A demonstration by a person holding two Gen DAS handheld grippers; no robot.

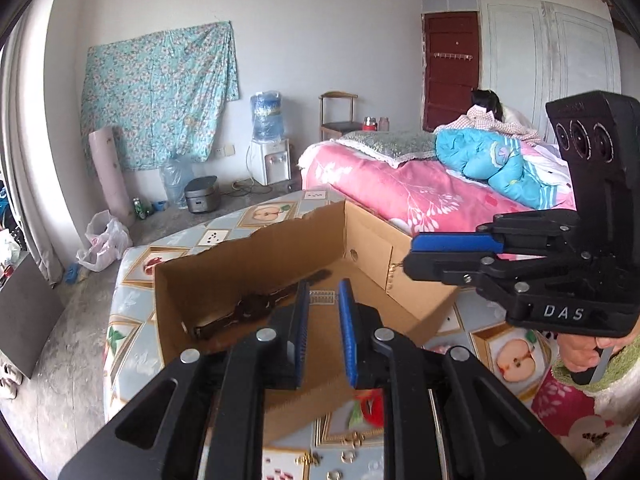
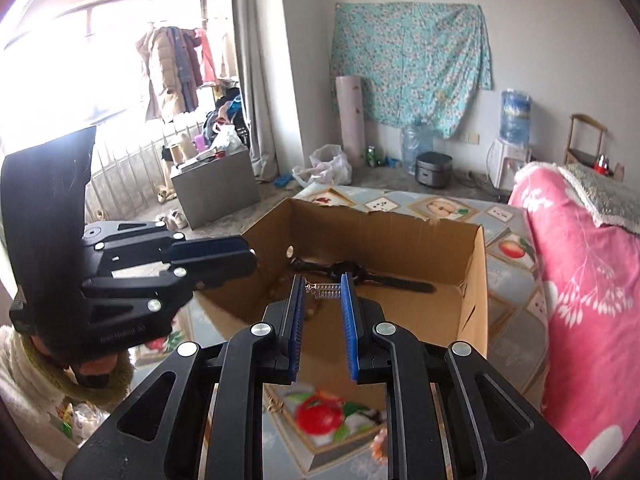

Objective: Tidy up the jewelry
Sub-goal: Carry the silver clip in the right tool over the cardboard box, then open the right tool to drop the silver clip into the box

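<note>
An open cardboard box stands on the fruit-patterned table. Inside lie a dark watch and a small silver rectangular jewelry piece. My left gripper hovers open over the box's near side, empty, with the silver piece seen between its fingers. My right gripper is also open and empty above the box; it shows from the side in the left wrist view. The left gripper shows in the right wrist view at the box's left edge.
The table carries a few small rings and gold pieces near its front edge. A bed with a pink blanket stands right beside the table. A grey cabinet and floor clutter lie beyond.
</note>
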